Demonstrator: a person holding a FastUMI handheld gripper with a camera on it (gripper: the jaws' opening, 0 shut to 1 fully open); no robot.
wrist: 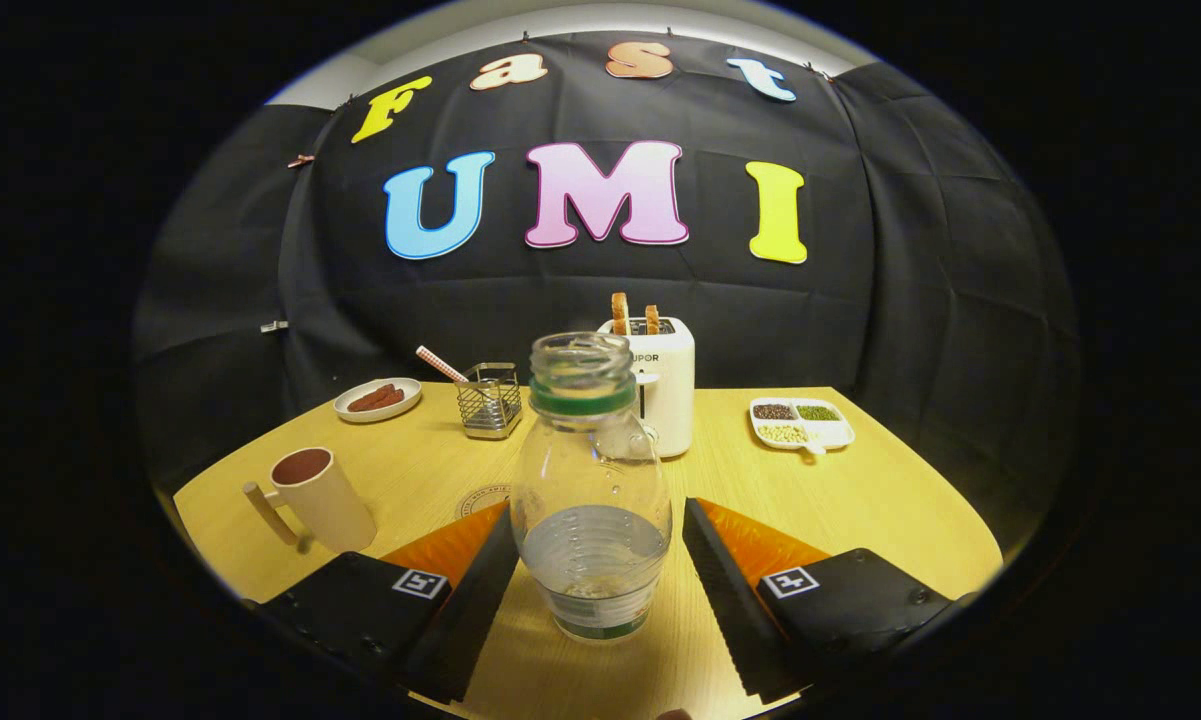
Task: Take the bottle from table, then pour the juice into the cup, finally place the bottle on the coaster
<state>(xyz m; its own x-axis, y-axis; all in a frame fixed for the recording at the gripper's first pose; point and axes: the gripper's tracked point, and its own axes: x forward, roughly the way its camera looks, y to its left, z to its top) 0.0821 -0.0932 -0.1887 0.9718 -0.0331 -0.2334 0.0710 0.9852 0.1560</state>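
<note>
I had the gripper (600,560) with jaws open around the bottle (590,500) (upright, uncapped, not touched); the cup (315,495) stood left of it on the bench (860,500).

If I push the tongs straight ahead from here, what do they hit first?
The bottle: it stands upright on the table between the open tongs, neither finger touching it. Its body would likely meet the tongs' throat first; the toaster stands farther beyond.
</note>
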